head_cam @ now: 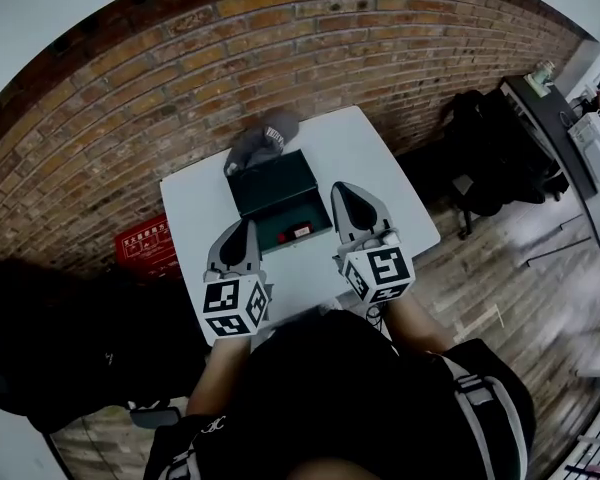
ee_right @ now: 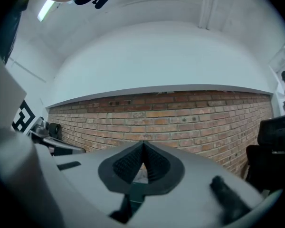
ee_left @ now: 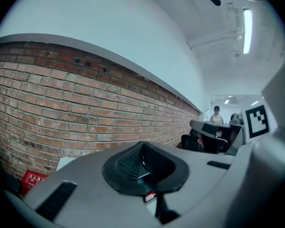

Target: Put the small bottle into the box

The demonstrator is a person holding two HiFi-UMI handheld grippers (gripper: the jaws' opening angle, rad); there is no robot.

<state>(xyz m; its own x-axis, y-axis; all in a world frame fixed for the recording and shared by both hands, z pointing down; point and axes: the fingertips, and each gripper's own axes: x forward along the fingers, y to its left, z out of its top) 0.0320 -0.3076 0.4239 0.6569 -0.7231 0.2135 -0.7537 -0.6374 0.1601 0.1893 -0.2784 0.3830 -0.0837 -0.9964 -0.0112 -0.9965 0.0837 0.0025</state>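
Observation:
A dark green box (head_cam: 277, 198) stands open on the white table (head_cam: 380, 168), its lid tilted up at the back. Inside, on the box floor, lies a small thing with a red label (head_cam: 298, 232), apparently the small bottle. A sliver of that red label (ee_left: 149, 196) shows under the jaws in the left gripper view. My left gripper (head_cam: 246, 226) hovers at the box's left front corner, shut and empty. My right gripper (head_cam: 340, 190) is just right of the box, also shut with nothing in it. In both gripper views the ribbed pads (ee_left: 133, 161) (ee_right: 130, 163) meet at the tip.
A grey cap (head_cam: 263, 140) lies on the table behind the box. A red case (head_cam: 145, 248) sits on the floor to the left under the brick wall (head_cam: 280, 38). A black chair (head_cam: 490, 158) and a desk (head_cam: 555, 118) stand at the right.

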